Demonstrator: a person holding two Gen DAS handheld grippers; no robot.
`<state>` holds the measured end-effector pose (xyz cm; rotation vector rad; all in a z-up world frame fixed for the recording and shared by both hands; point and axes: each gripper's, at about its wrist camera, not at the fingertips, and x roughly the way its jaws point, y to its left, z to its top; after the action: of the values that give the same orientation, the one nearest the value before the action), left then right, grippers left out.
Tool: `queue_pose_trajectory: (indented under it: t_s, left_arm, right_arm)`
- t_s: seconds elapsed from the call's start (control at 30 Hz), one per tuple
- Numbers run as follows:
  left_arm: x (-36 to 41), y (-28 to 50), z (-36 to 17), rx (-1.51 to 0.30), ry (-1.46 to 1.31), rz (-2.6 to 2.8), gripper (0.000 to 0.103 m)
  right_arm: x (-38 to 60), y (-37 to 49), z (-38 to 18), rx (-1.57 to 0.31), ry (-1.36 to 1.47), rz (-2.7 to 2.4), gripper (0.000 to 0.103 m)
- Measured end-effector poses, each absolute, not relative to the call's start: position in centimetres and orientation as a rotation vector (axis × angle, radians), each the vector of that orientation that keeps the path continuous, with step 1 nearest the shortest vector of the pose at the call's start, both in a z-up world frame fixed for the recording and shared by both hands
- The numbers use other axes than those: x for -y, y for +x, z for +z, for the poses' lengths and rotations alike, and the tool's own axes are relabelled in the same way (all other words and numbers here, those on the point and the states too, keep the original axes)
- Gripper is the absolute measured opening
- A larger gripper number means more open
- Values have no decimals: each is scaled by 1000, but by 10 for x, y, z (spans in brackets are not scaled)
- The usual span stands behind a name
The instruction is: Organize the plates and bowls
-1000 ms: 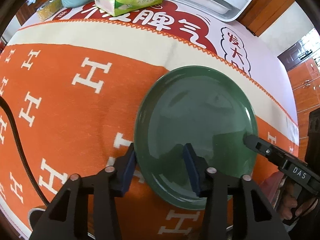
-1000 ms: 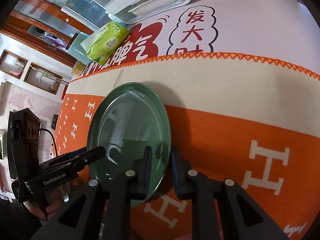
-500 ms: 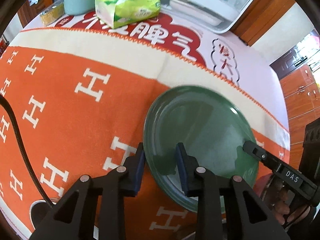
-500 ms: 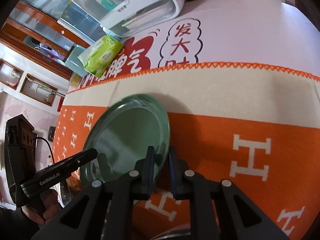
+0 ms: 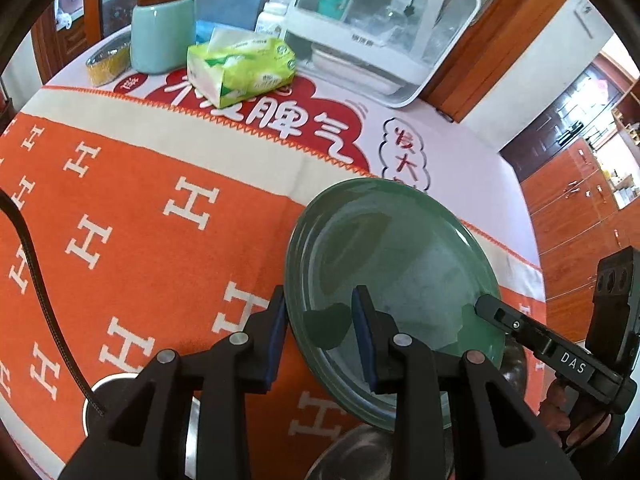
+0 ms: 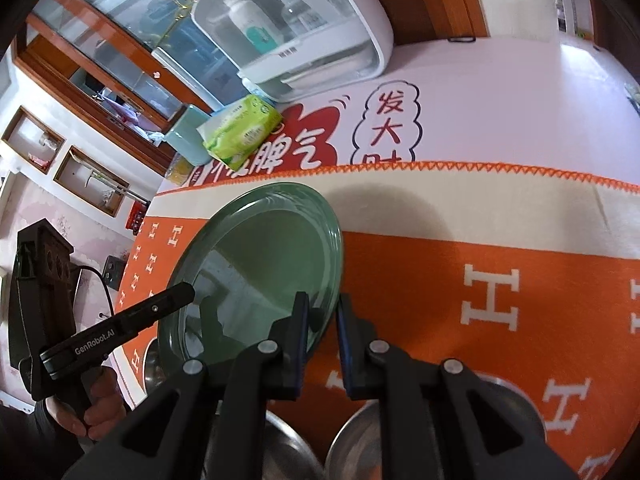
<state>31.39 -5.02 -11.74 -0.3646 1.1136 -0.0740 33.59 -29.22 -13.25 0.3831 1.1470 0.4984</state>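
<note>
A dark green plate (image 5: pixel 396 276) is held up above the orange tablecloth, tilted, by both grippers. My left gripper (image 5: pixel 320 332) is shut on the plate's left rim, one finger above and one below. My right gripper (image 6: pixel 322 320) is shut on the opposite rim of the same plate (image 6: pixel 260 264). The right gripper's finger (image 5: pixel 532 340) shows at the plate's right edge in the left wrist view. Steel bowls (image 6: pixel 400 436) sit below near the table's front edge.
At the back of the table stand a green tissue pack (image 5: pixel 240 70), a mint canister (image 5: pixel 162 34), a white lidded container (image 5: pixel 384 28) and a small yellow dish (image 5: pixel 106 62). A black cable (image 5: pixel 32 264) crosses the left. Another steel bowl (image 5: pixel 116 392) sits bottom left.
Both grippers have lifted the green plate off the cloth and drawn it back toward the front edge. The steel bowls have come into view underneath.
</note>
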Motion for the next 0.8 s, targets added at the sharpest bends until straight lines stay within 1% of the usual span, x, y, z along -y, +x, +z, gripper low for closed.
queue_pose_trajectory:
  t_s: [0.5,0.8]
  left_arm:
    - [34,249,-64,-989,-373,-171,29]
    - [16,207,-40,-941,-362,-202,29]
  right_arm:
    - [284,266,-75,-1026,356,496,14]
    - [269,223,-53,-981,331,513,14]
